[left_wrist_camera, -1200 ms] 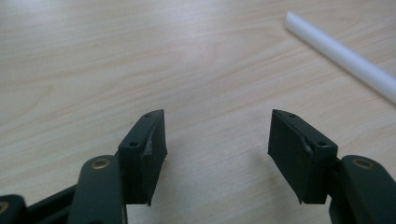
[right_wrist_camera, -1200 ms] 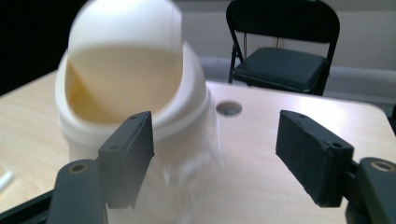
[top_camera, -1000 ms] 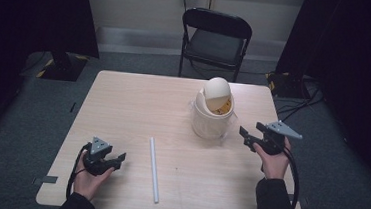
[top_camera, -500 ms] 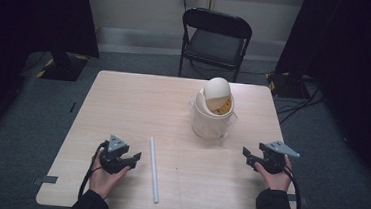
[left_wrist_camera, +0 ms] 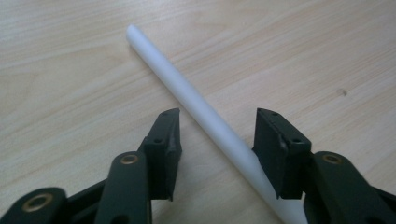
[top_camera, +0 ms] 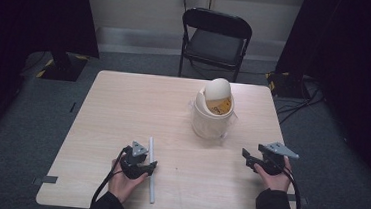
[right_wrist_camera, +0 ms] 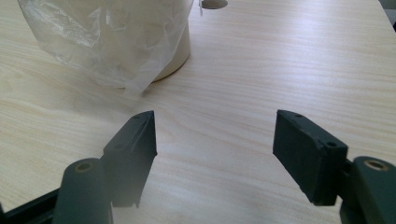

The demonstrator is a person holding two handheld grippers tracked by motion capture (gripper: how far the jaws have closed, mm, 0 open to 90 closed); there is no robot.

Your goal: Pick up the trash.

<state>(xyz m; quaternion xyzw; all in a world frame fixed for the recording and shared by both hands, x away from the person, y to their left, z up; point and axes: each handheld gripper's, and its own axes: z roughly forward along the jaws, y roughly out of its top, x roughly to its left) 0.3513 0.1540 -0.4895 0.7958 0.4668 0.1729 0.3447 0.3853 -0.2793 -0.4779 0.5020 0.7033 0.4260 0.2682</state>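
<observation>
left claw (left_wrist_camera: 217, 135) spread, moved to straddle white tube (left_wrist_camera: 196, 107) | right claw (right_wrist_camera: 215, 140) spread, retreated

Left tongs (top_camera: 149, 168) and right tongs (top_camera: 246, 156) both gape, held low.

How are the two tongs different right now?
The left tongs have the white tube lying between them; the right tongs have only bare table between them. The left tongs sit beside the tube, the right tongs near the bagged bin. Both are black and open.
</observation>
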